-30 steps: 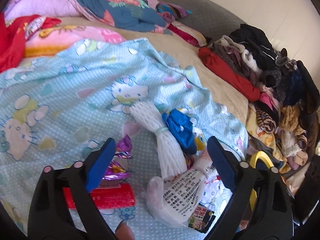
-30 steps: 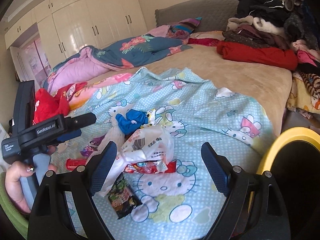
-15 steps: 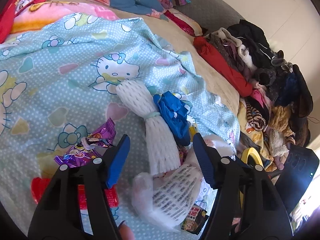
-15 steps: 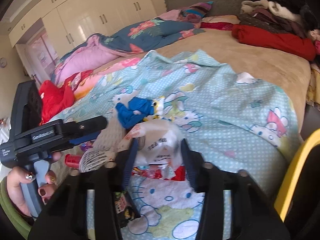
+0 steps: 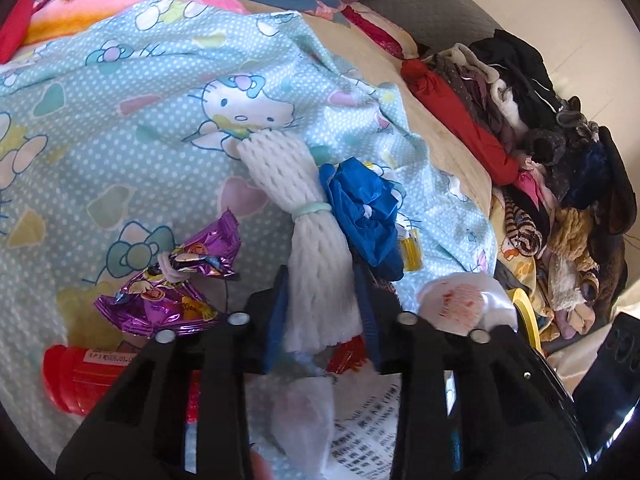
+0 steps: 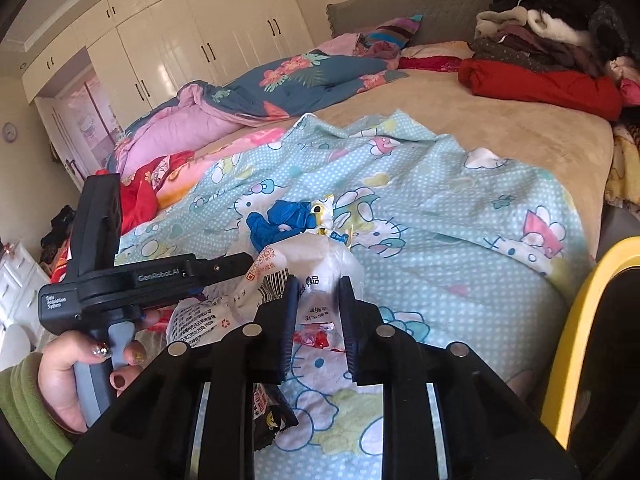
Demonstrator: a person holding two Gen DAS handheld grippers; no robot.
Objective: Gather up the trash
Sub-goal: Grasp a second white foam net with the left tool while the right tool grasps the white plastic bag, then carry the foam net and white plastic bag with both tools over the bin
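Note:
Trash lies on a blue cartoon-print sheet [image 5: 120,128]. My left gripper [image 5: 322,312] has its jaws closing on the lower end of a white foam net sleeve [image 5: 304,208], with the blue pads pressing its sides. Beside the sleeve lie a crumpled blue bag [image 5: 364,216], a purple foil wrapper [image 5: 172,292] and a red wrapper [image 5: 80,376]. My right gripper [image 6: 319,308] has its jaws closing on a white printed plastic bag [image 6: 316,264], pinching its crumpled top. The left gripper [image 6: 236,264] reaches in from the left, held by a hand [image 6: 72,372].
A yellow-rimmed bin [image 6: 576,320] stands at the right by the bed's edge. A black snack wrapper [image 6: 272,416] and a red wrapper [image 6: 316,338] lie under my right gripper. Piled clothes [image 5: 540,128] line the bed's right side, and quilts [image 6: 280,80] lie at the back.
Both grippers went from wide open to nearly shut. The left one dropped onto the foam net sleeve; the right one's jaws came together on the white plastic bag.

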